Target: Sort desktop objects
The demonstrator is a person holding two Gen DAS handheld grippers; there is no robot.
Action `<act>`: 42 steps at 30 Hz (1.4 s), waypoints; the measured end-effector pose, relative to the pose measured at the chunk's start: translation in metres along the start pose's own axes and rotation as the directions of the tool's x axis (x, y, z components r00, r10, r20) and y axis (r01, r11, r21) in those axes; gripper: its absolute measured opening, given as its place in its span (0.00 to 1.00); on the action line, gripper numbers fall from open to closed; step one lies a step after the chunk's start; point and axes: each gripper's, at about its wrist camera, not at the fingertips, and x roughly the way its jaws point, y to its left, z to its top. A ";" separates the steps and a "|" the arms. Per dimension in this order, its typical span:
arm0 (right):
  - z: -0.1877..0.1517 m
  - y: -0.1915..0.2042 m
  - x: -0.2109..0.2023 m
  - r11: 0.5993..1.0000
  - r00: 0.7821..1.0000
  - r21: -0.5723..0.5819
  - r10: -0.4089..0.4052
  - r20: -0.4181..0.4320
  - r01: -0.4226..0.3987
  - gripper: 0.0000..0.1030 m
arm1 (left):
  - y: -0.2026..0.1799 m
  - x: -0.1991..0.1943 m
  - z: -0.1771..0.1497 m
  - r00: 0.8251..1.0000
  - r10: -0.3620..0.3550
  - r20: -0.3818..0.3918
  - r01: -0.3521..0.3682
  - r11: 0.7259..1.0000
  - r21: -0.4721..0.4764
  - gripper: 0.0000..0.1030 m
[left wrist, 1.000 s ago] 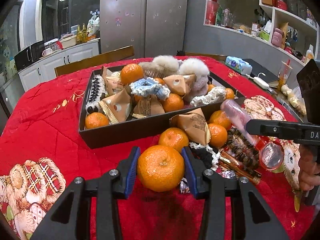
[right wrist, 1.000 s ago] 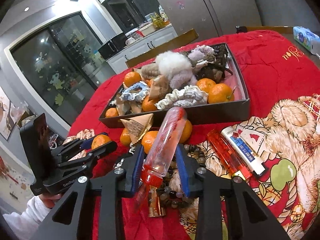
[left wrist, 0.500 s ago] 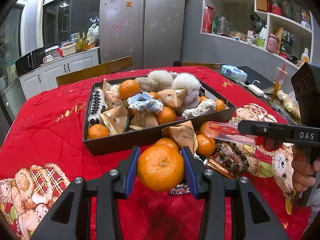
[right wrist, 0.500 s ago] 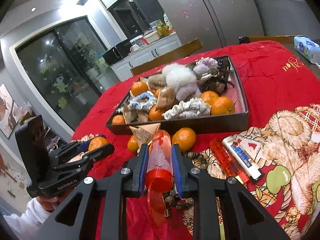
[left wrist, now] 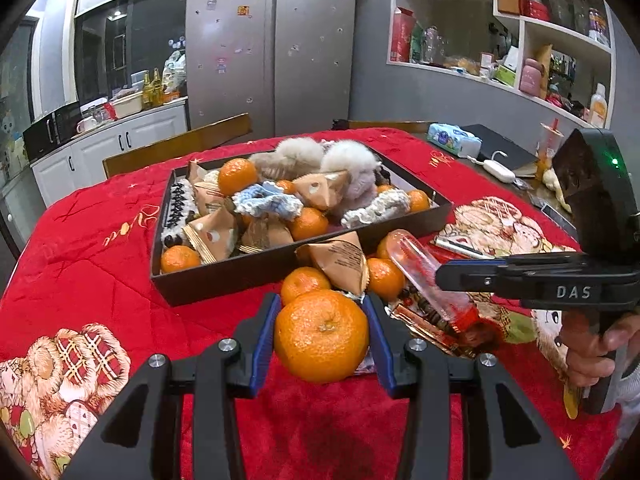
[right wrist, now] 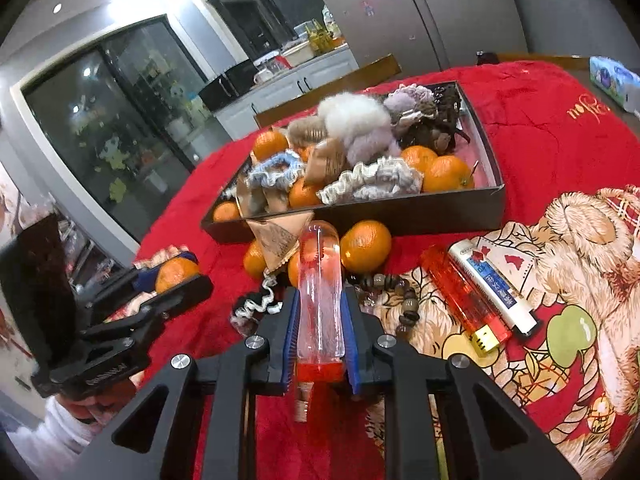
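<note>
my left gripper (left wrist: 322, 334) clamped on a tangerine (left wrist: 321, 336), dark tray (left wrist: 256, 270) beyond it, my right gripper (left wrist: 442, 278) gripping a clear lighter (left wrist: 426, 272) at the table's right edge

**Black rigs, blue pads, a white sleeve**

We see two matching handheld grippers. The left gripper (left wrist: 322, 336) has black, angular plastic fingers, each branching in a Y toward us, with round silver screws at the joints. Its pads (left wrist: 266, 344) are blue and finely ribbed. The right gripper (right wrist: 320, 332) is built the same way: black fingers, silver screws, blue ribbed pads. From the side, its body carries white letters reading "DAS", and the dark block above it shows a small green light. We make out pale lettering on the left one's body too, but cannot read it. The left hand (right wrist: 104, 402) emerges from a white sleeve (right wrist: 60, 432).
</note>
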 end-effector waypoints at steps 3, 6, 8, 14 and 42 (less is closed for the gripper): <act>-0.001 0.003 0.000 1.000 1.000 -0.016 -0.013 0.000 0.013 0.19 | -0.001 0.002 -0.001 1.000 -0.003 -0.006 0.003 1.000 0.002 0.43; -0.002 0.003 0.000 1.000 1.000 -0.021 -0.022 0.006 0.022 0.19 | 0.001 0.004 -0.001 1.000 -0.005 -0.016 0.005 1.000 -0.006 0.43; -0.002 0.004 0.000 0.999 1.000 -0.028 -0.026 0.007 0.027 0.19 | 0.003 0.005 -0.001 1.000 -0.007 -0.023 0.006 1.000 -0.012 0.43; -0.002 0.007 0.003 0.998 0.999 -0.047 -0.032 0.002 0.032 0.20 | 0.005 0.012 -0.003 0.999 -0.008 -0.045 0.007 1.000 -0.018 0.43; 0.006 0.040 -0.017 0.989 0.994 -0.133 -0.058 0.096 0.071 0.23 | 0.000 -0.011 0.016 1.000 -0.029 0.009 0.029 0.999 -0.036 0.43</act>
